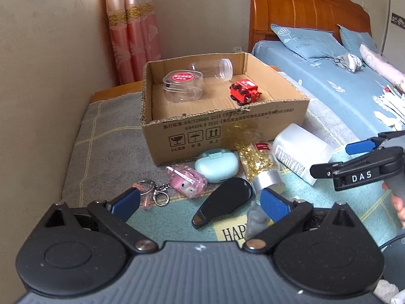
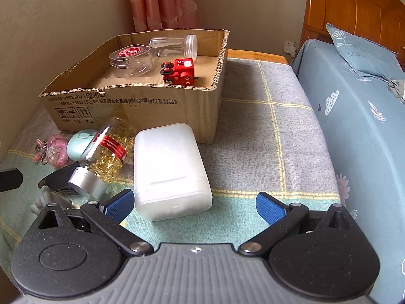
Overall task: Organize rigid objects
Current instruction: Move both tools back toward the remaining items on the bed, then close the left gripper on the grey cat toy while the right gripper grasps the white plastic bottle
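Note:
A cardboard box (image 1: 227, 129) (image 2: 141, 111) holds a red toy train (image 1: 245, 91) (image 2: 179, 72), a clear round tub with a red label (image 1: 182, 85) (image 2: 130, 59) and a clear jar on its side (image 1: 214, 69) (image 2: 174, 45). In front of it lie a white plastic box (image 1: 302, 149) (image 2: 170, 169), a bottle of gold capsules (image 1: 258, 160) (image 2: 105, 154), a mint case (image 1: 217, 165) (image 2: 80, 145), a pink keychain charm (image 1: 188, 181) (image 2: 57, 152) and a black case (image 1: 224, 205) (image 2: 59, 177). My left gripper (image 1: 202, 202) is open over the black case. My right gripper (image 2: 195, 206) is open, its left finger beside the white box.
The objects lie on a grey and green blanket (image 2: 265, 131) over a low bench. A bed with blue sheets (image 2: 354, 116) and a wooden headboard (image 1: 303, 10) stands to the right. A wall and pink curtains (image 1: 131, 25) are behind the box. A small grey figure (image 2: 50, 201) lies near the black case.

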`<state>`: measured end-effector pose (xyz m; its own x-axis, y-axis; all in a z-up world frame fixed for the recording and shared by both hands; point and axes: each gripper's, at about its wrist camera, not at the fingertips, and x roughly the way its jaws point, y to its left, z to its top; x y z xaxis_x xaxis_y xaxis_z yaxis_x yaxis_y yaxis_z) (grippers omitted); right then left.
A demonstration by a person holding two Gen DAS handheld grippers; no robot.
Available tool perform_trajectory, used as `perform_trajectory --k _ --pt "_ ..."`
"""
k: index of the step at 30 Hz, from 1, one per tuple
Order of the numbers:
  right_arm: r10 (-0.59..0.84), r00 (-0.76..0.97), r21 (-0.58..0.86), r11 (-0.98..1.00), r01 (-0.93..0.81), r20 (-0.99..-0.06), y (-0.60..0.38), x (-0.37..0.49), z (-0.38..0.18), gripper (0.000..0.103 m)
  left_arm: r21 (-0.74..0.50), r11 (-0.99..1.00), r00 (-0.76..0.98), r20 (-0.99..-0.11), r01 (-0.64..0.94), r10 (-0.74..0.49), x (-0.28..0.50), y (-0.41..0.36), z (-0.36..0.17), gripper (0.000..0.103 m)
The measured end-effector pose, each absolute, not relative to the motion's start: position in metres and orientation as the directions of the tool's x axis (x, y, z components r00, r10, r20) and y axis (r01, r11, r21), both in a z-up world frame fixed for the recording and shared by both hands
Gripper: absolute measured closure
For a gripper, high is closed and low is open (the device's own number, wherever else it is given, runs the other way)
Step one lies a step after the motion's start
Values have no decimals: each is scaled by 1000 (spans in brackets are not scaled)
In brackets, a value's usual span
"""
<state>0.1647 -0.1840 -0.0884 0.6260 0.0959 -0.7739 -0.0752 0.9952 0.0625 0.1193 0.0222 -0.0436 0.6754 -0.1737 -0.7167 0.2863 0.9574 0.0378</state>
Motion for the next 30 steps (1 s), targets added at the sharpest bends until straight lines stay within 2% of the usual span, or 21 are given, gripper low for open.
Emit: perform_trajectory --k 6,11,17,21,27,30 --pt "96 631 93 995 -38 -770 -207 157 -91 0 -10 927 637 -724 375 -265 111 5 -45 2" --pt "103 635 121 993 -15 -766 -223 154 -93 0 -1 909 614 -737 416 -282 107 -12 -48 2" --pt "0 625 49 997 61 -781 -237 153 -101 0 -16 890 569 -764 455 -305 104 -27 -58 2" --pt "31 614 71 997 41 -788 -240 147 -108 0 -36 884 535 -784 465 -313 104 -33 -70 2" --pt "-9 625 -17 1000 -7 -781 -227 140 -114 0 -45 880 520 -792 473 -320 107 -36 -82 2" --pt "-3 627 -15 1000 -13 -779 -226 139 -114 0 -45 878 512 -797 477 -320 109 -36 -87 3"
